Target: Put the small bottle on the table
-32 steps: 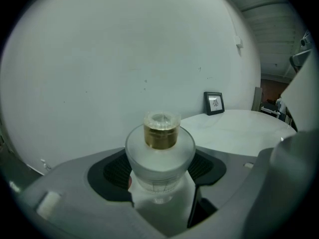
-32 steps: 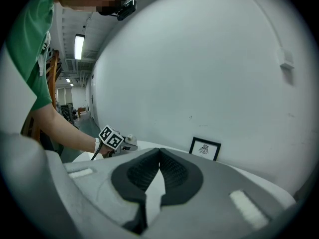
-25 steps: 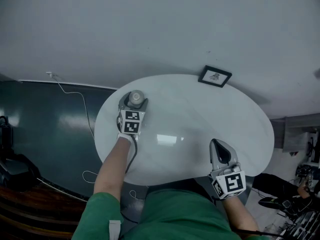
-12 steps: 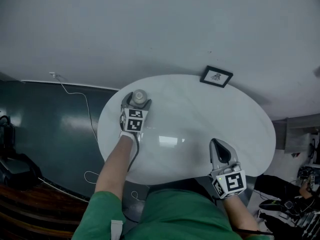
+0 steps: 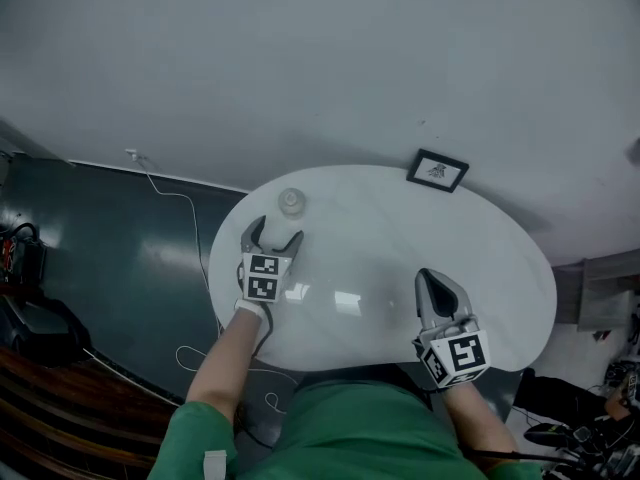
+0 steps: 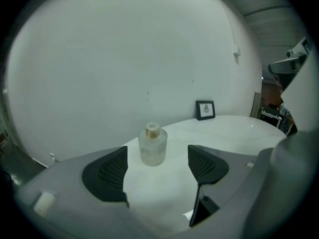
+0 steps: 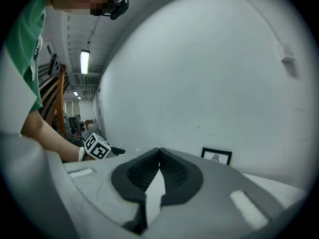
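The small bottle (image 6: 152,147) looks like frosted glass with a gold metallic collar. The table (image 5: 400,248) is smooth, glossy white. The left tool (image 5: 275,230) has matt black, ribbed pads (image 6: 110,171).

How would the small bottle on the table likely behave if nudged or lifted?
The small bottle looks like frosted glass: probably rigid, heavy for its size, breakable if dropped. Squat and wide-based, standing upright, it would likely slide rather than tip. The glossy table may let it skid.
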{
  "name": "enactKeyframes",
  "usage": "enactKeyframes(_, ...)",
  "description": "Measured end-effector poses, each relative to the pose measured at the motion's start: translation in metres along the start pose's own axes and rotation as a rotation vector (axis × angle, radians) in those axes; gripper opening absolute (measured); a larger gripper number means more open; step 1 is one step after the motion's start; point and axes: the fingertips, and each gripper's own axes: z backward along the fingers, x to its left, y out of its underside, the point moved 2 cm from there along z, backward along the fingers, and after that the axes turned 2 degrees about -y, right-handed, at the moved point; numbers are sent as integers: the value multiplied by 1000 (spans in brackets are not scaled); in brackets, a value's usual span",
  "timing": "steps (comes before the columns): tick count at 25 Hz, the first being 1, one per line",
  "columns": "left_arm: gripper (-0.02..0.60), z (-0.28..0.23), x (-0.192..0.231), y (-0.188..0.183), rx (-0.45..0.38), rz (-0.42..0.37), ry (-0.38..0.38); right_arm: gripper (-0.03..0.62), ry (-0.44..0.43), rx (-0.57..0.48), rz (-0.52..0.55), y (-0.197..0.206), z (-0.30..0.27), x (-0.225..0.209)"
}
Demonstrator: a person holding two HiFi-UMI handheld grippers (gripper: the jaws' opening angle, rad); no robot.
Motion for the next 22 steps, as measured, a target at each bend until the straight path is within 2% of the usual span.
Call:
enactKeyframes(5, 383, 72, -24, -29, -103, 148, -14, 3, -57, -69, 2, -22, 0, -7)
enactKeyframes(7, 377, 95, -37, -45, -146, 178, -23, 3, -75, -96, 1, -30, -1, -13)
enactKeyframes(9, 322, 115, -50, -62, -194, 183, -33, 3, -97, -124, 3, -38, -2, -18)
enactKeyframes(11, 219, 135, -63, -81, -243, 184, -45, 3, -122, -155, 9, -46, 0, -19)
enactKeyframes(14, 133, 161, -78, -109, -308, 173, -91, 3, -154, -192, 17, -56, 4, -21)
enactKeyframes(18, 45, 181, -97, -136, -363, 148, -160, 3, -185, -242, 45, -68, 8, -30)
enactKeyframes(22, 16, 200, -110, -151, -398, 122, -189, 3, -206, -282, 65, -81, 15, -35)
